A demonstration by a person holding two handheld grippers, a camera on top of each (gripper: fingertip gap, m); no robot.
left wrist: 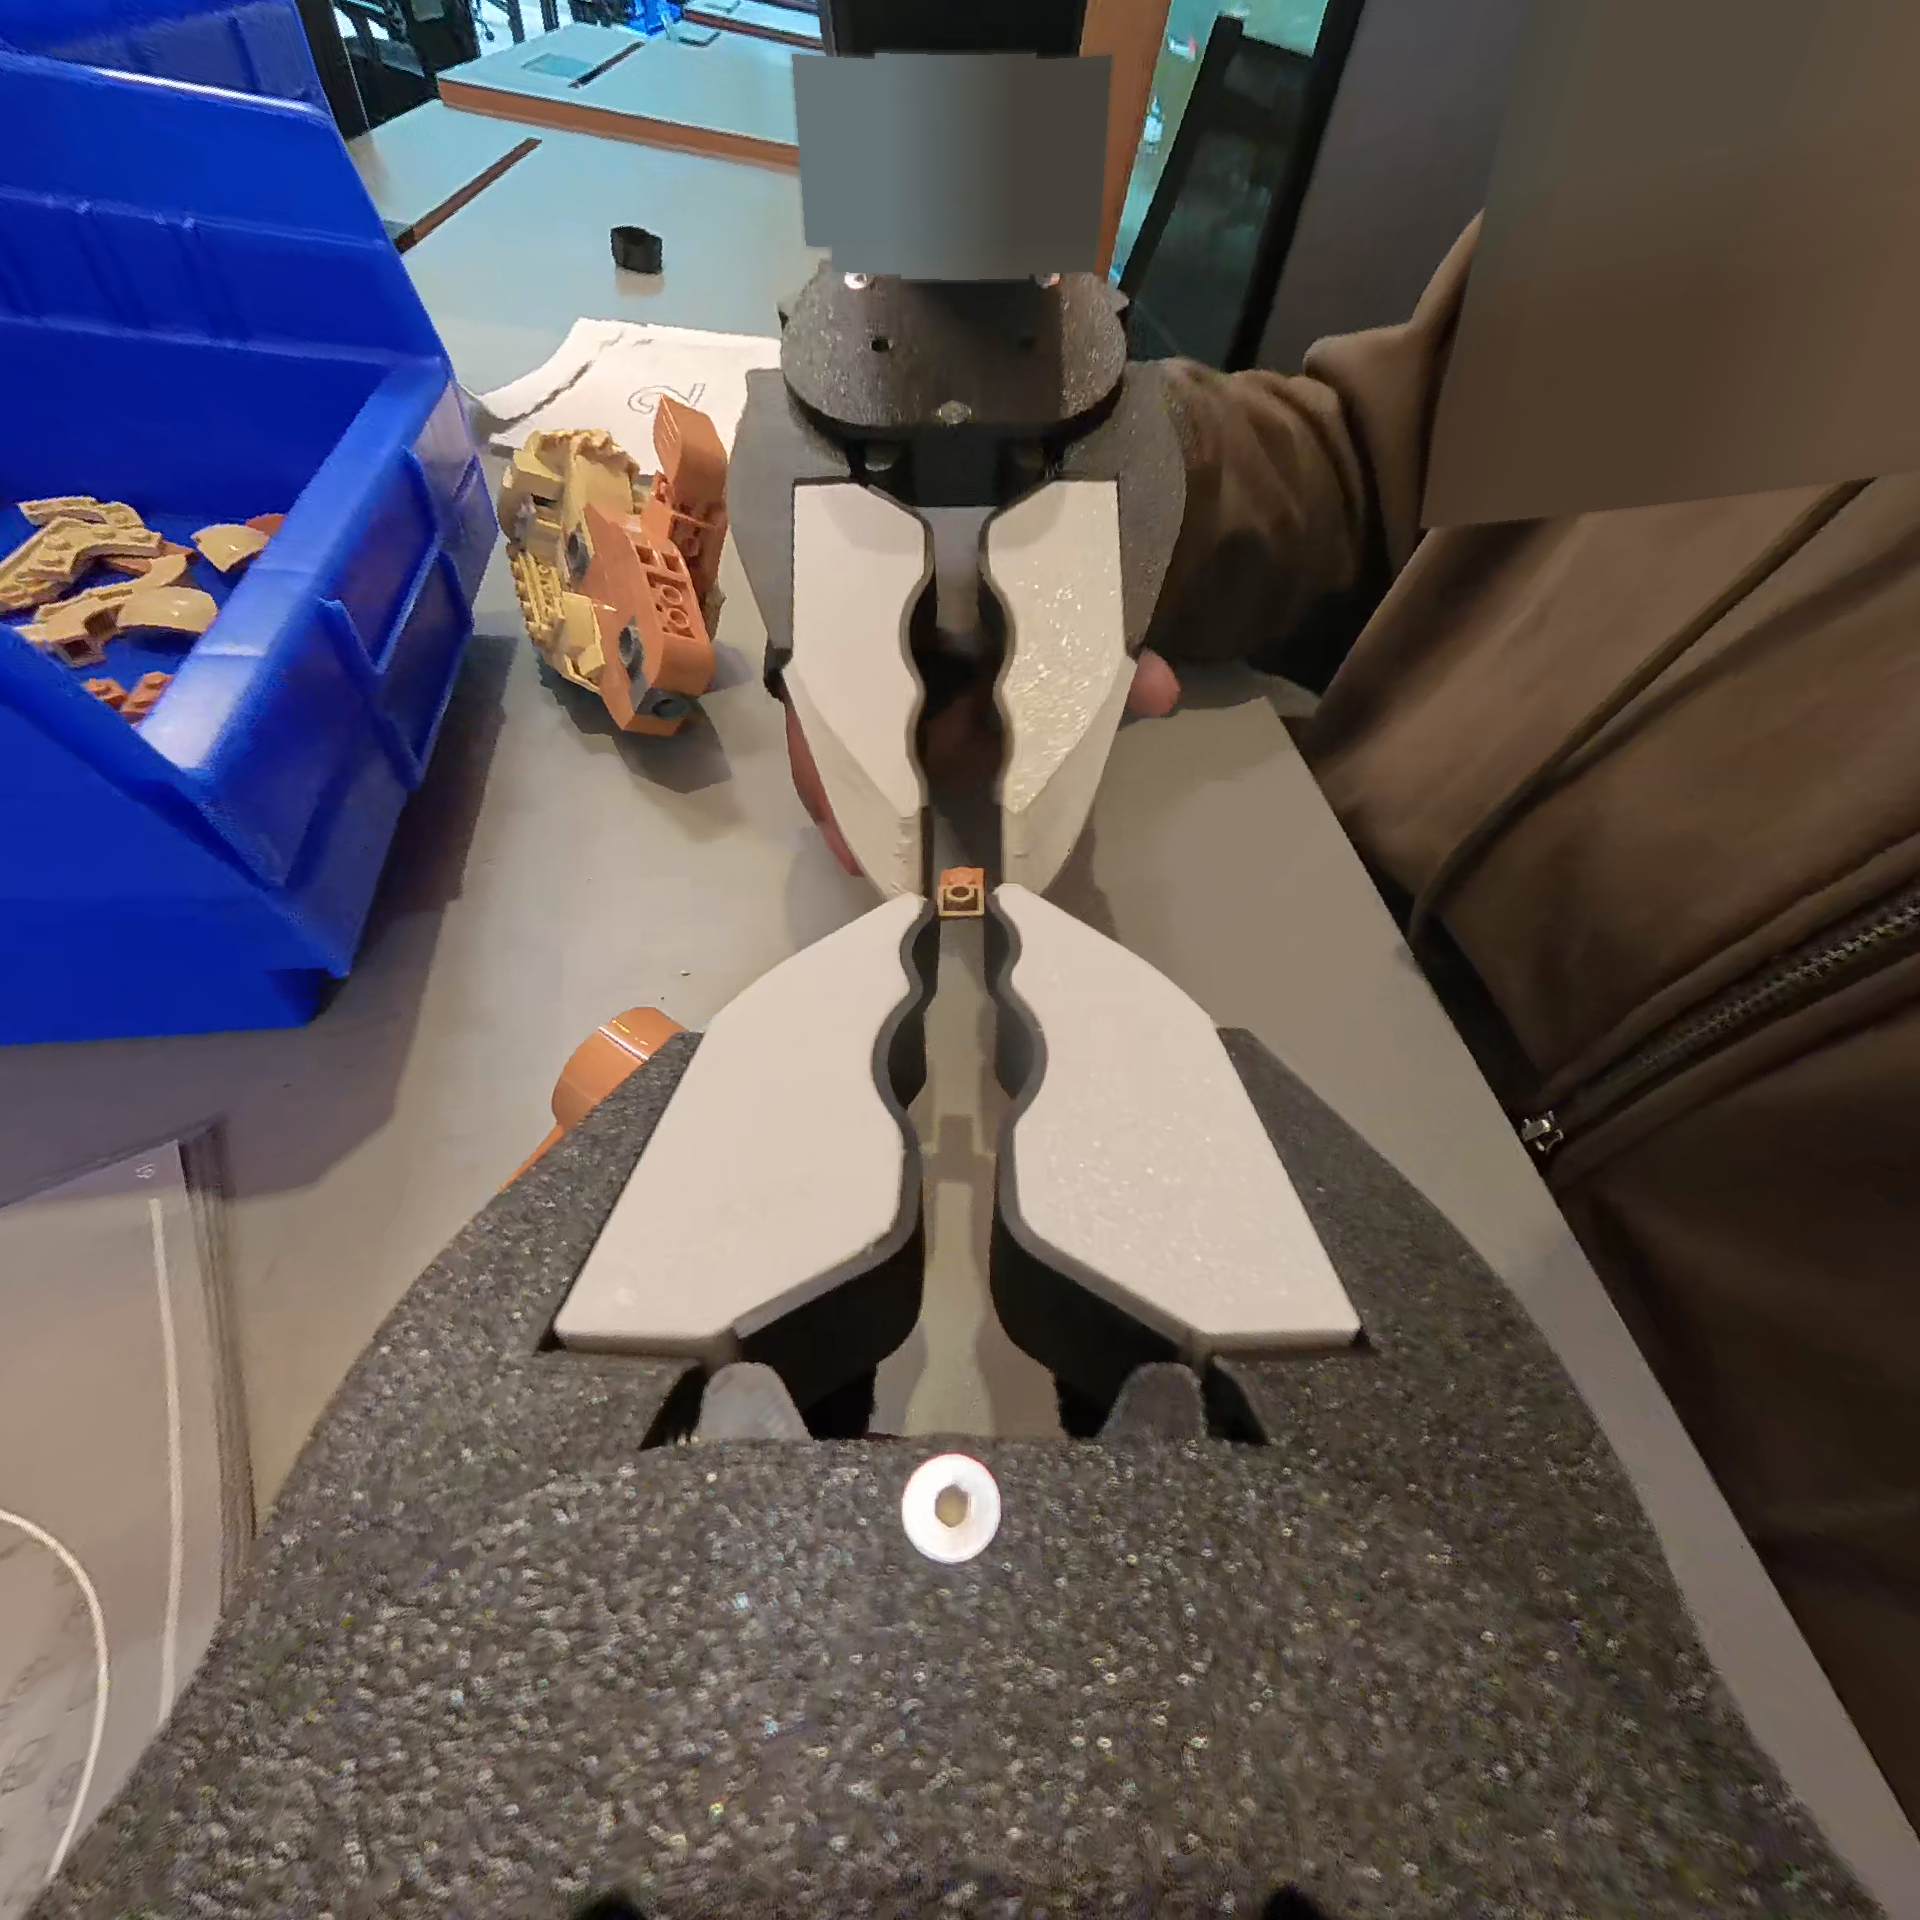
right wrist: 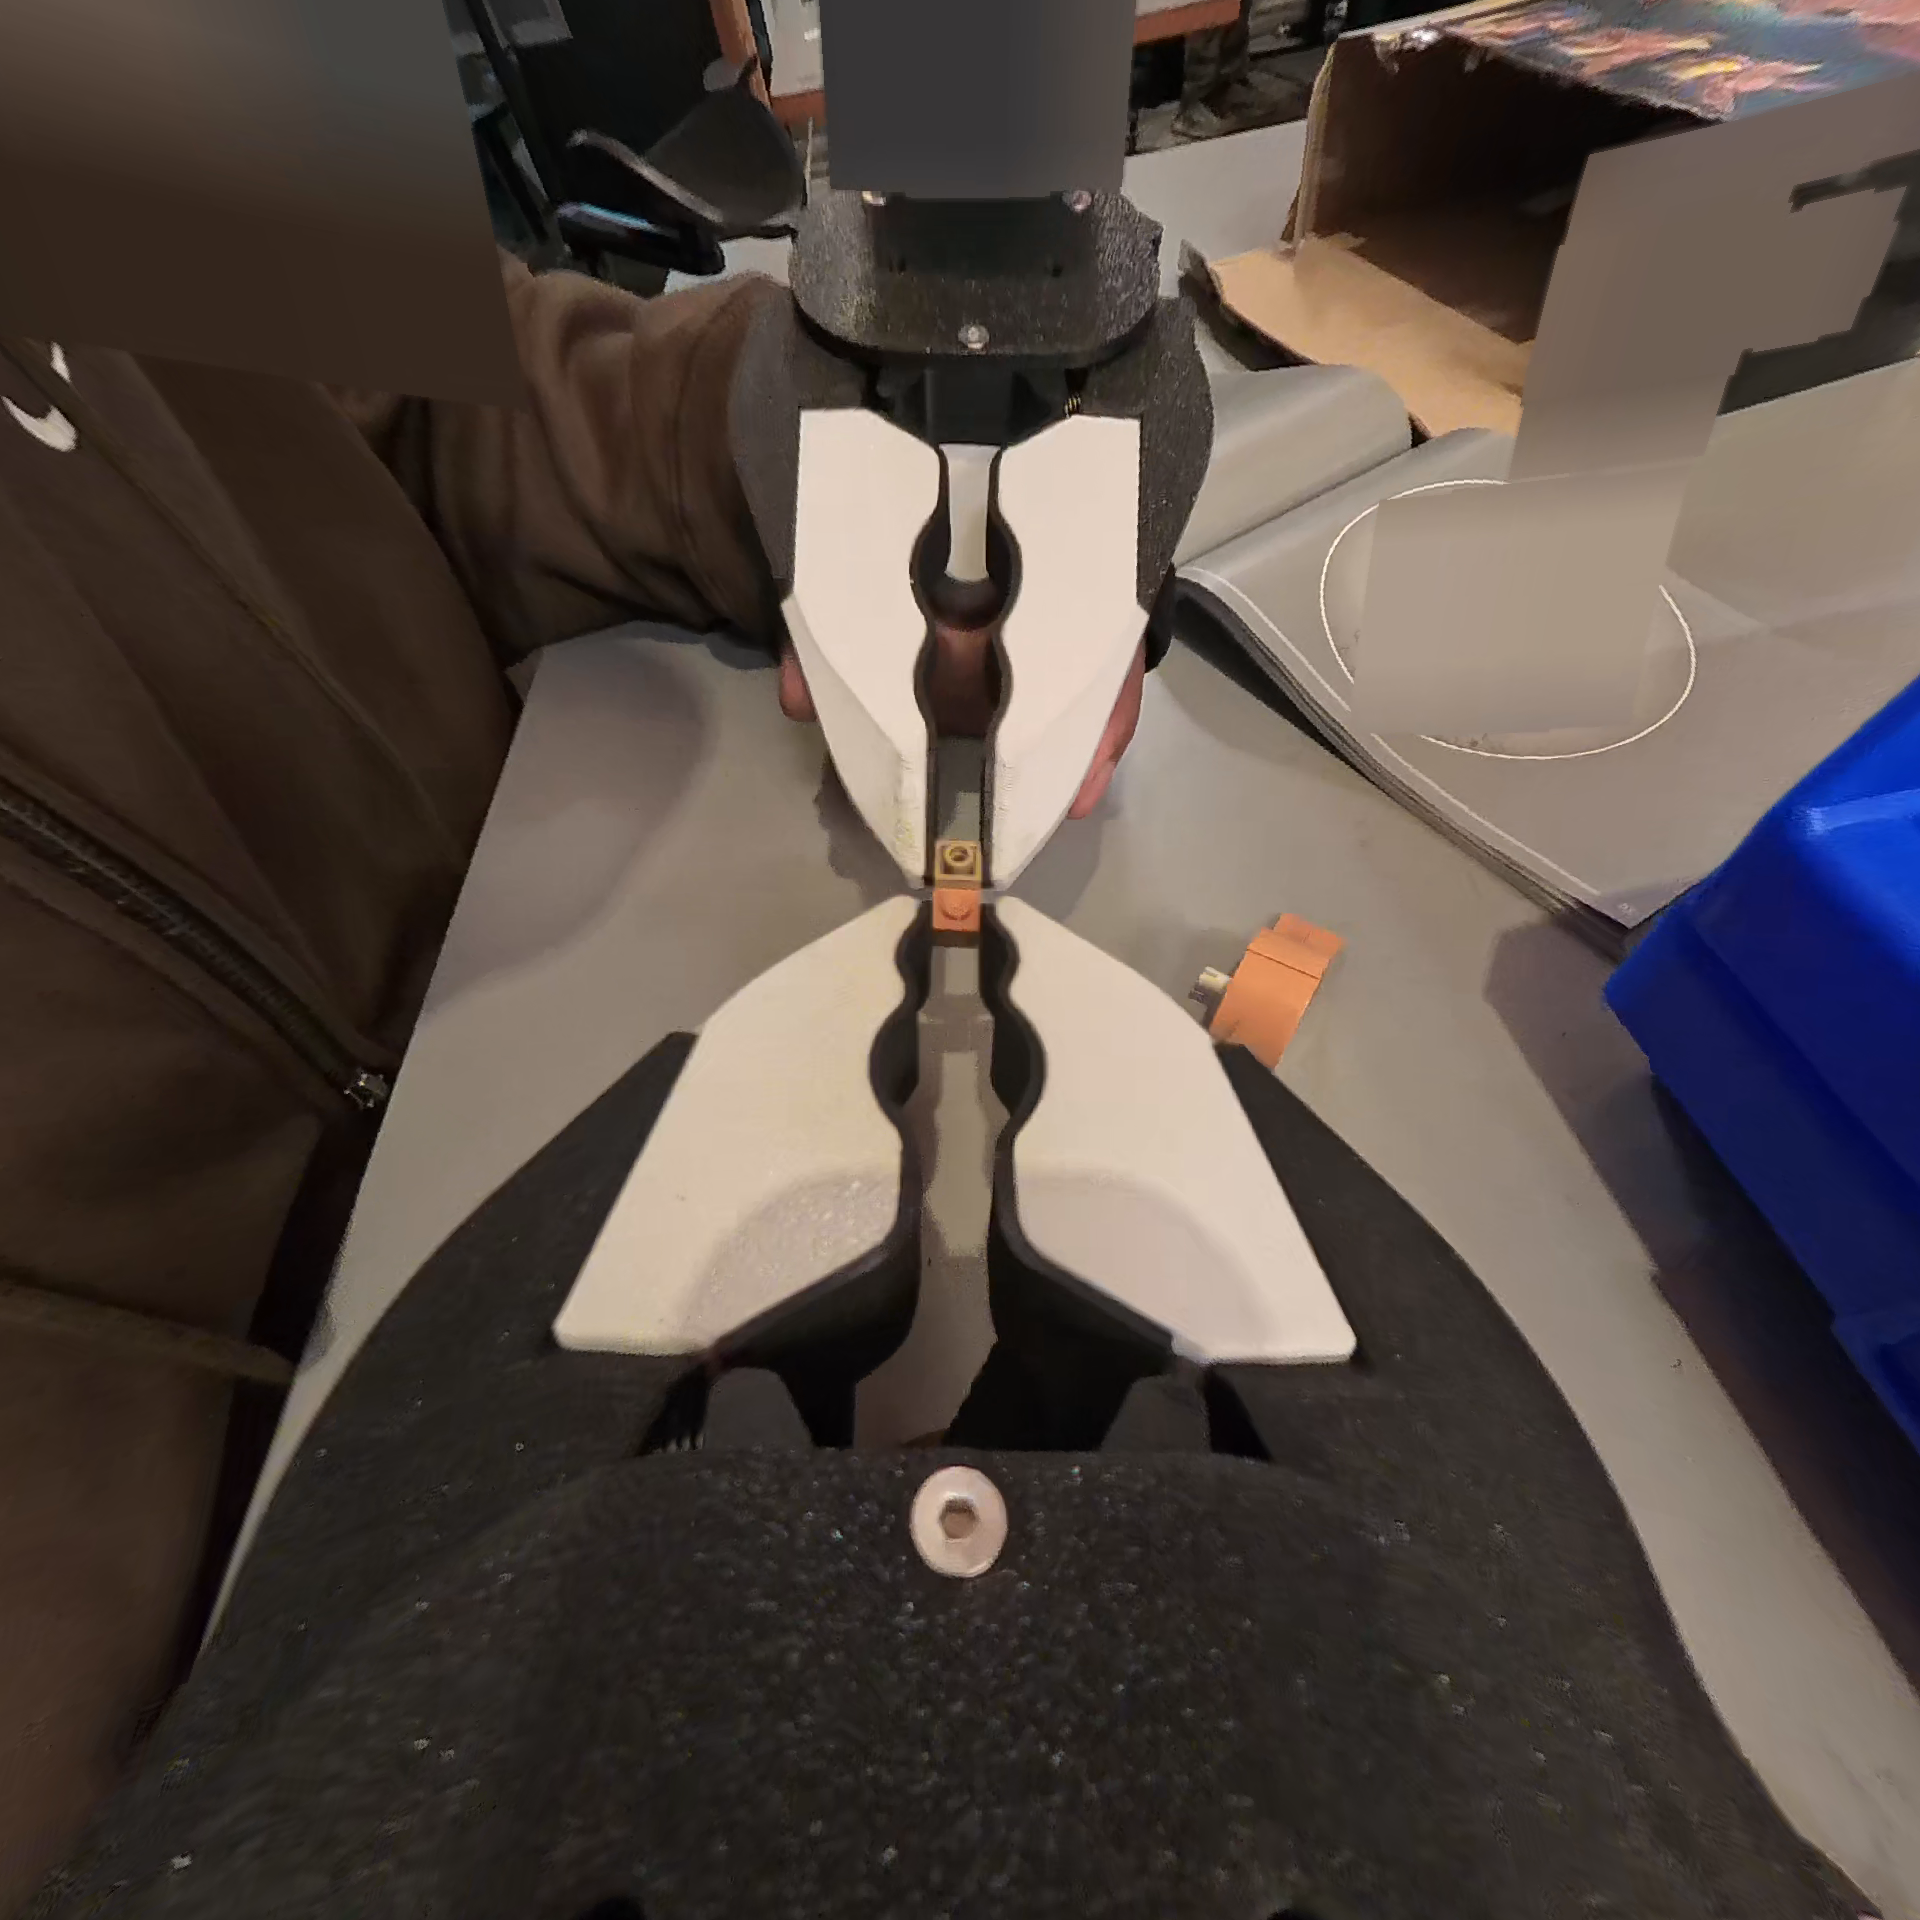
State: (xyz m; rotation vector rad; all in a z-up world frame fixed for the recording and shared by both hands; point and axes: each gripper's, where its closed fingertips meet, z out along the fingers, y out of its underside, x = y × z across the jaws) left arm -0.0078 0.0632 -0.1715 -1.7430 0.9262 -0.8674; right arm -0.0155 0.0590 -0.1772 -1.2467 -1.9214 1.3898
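Tip to tip: the left hand-held gripper and the right hand-held gripper meet nose-on above the grey counter.

- Left hand-held gripper: clenched on a small tan square plastic brick, both white fingertips pressing its sides. From the right wrist view the same tan brick sits at 12 o'clock, just beyond the orange one.
- Right hand-held gripper: clenched on a small orange square plastic brick, one stud on its top face, pinched at the very tips. From the left wrist view only its orange edge peeks behind the tan brick.
- Contact: the two bricks touch face to face. Whether they are locked together or only abutting, I cannot tell.

Surroundings, left wrist view:
- blue plastic storage bin at 9 to 10 o'clock, loose tan and orange curved pieces inside
- part-built tan and orange brick model at 11 o'clock, lying on its side on the counter
- orange round plastic piece at 8 o'clock, just beside the gripper body

Right wrist view:
- that orange round piece at 3 o'clock
- open grey booklet at 1 to 2 o'clock
- cardboard box beyond it

Person's brown zipped jacket fills the near counter edge.
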